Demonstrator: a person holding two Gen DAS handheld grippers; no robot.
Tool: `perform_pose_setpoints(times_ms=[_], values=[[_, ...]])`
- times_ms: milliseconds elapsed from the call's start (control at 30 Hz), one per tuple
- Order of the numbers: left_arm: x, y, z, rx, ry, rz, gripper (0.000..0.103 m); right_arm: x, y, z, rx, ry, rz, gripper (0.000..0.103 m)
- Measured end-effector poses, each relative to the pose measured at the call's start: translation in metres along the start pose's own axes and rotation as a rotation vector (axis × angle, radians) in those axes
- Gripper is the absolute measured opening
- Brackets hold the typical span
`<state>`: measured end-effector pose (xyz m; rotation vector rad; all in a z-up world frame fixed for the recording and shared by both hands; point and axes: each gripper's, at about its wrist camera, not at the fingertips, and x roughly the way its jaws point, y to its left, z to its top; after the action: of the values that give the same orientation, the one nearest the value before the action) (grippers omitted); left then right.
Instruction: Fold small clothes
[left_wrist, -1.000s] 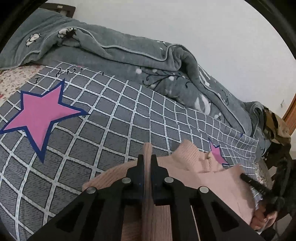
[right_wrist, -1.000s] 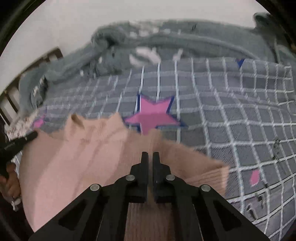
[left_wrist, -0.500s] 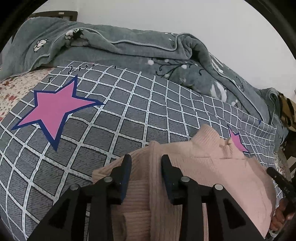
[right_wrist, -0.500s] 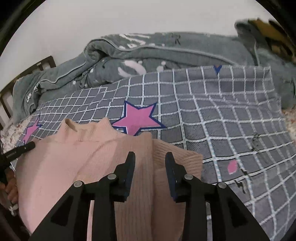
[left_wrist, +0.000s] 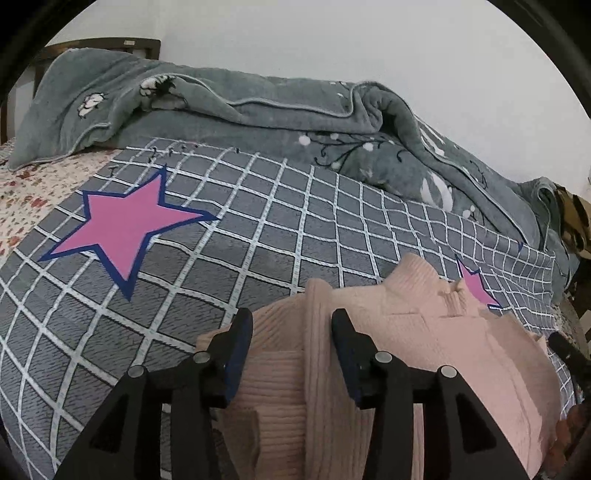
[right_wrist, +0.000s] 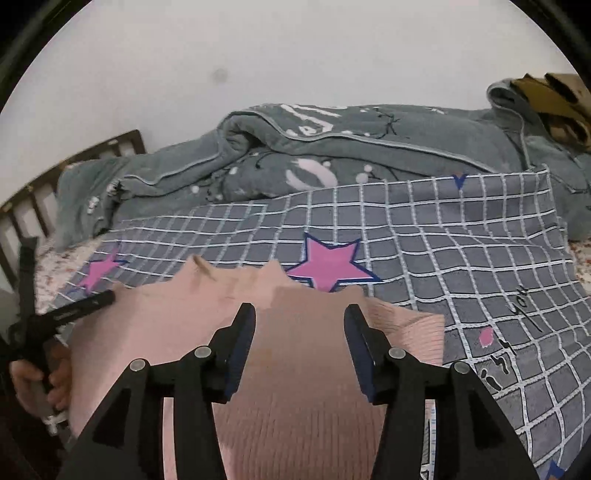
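A pink ribbed knit sweater (left_wrist: 424, 332) lies on the grey checked bedspread (left_wrist: 229, 258), collar toward the far side. My left gripper (left_wrist: 291, 332) is open just above the sweater's left side, a raised fold of knit between its jaws but not clamped. In the right wrist view the sweater (right_wrist: 303, 406) fills the foreground and my right gripper (right_wrist: 299, 328) is open above its right part, holding nothing. The left gripper's fingertip (right_wrist: 85, 304) and the hand on it show at the left edge there.
A rumpled grey-green blanket (left_wrist: 258, 110) lies along the far side by the white wall. Pink stars (left_wrist: 125, 225) mark the bedspread. A dark wooden headboard (right_wrist: 66, 166) stands at the left. A brown camouflage garment (right_wrist: 550, 99) lies at the far right.
Both grippers were shut on the sweater a second ago. They have since opened wide, let the knit go, and the sweater has settled on the bed.
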<state>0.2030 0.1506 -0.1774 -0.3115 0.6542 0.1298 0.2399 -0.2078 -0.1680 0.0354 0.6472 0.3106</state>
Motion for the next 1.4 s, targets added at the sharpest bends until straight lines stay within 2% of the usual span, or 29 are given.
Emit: perform_pose_setpoints(times_ms=[67, 100, 167, 267, 333, 433, 500, 600, 767, 933, 1000, 1100, 1400], values=[[-0.008, 0.002, 0.000, -0.007, -0.024, -0.016, 0.042, 0.006, 0.001, -0.002, 0.024, 0.051, 0.016, 0.047], [-0.011, 0.003, 0.000, -0.010, -0.034, -0.022, 0.042, 0.008, 0.002, -0.003, 0.047, 0.076, 0.043, 0.042], [-0.019, 0.006, 0.001, -0.009, -0.049, -0.045, 0.042, 0.007, 0.007, -0.006, 0.093, 0.111, 0.125, 0.039], [-0.026, 0.016, -0.001, -0.037, -0.050, -0.065, 0.042, -0.005, 0.033, -0.010, 0.030, 0.077, 0.130, 0.038], [-0.028, 0.024, -0.003, -0.064, -0.031, -0.103, 0.042, -0.013, 0.049, -0.018, -0.006, 0.053, 0.124, 0.039], [-0.033, 0.039, -0.006, -0.105, -0.010, -0.126, 0.042, -0.022, 0.066, -0.034, -0.020, 0.045, 0.146, 0.039], [-0.037, 0.045, -0.010, -0.107, -0.011, -0.126, 0.046, -0.019, 0.077, -0.049, -0.027, 0.063, 0.124, 0.039], [-0.047, 0.053, -0.016, -0.100, -0.014, -0.146, 0.053, -0.011, 0.090, -0.069, -0.064, 0.045, 0.021, 0.039], [-0.056, 0.066, -0.031, -0.131, 0.011, -0.210, 0.060, -0.006, 0.099, -0.071, -0.111, 0.017, -0.059, 0.040], [-0.051, 0.063, -0.045, -0.157, 0.113, -0.356, 0.066, 0.006, 0.101, -0.063, -0.097, 0.037, -0.097, 0.042], [-0.044, 0.057, -0.050, -0.165, 0.165, -0.390, 0.067, 0.010, 0.101, -0.060, -0.099, 0.046, -0.111, 0.042], [-0.035, 0.053, -0.053, -0.191, 0.189, -0.386, 0.068, 0.011, 0.102, -0.059, -0.097, 0.059, -0.109, 0.042], [-0.028, 0.041, -0.053, -0.175, 0.172, -0.362, 0.071, -0.013, 0.099, -0.070, -0.177, 0.074, -0.055, 0.042]])
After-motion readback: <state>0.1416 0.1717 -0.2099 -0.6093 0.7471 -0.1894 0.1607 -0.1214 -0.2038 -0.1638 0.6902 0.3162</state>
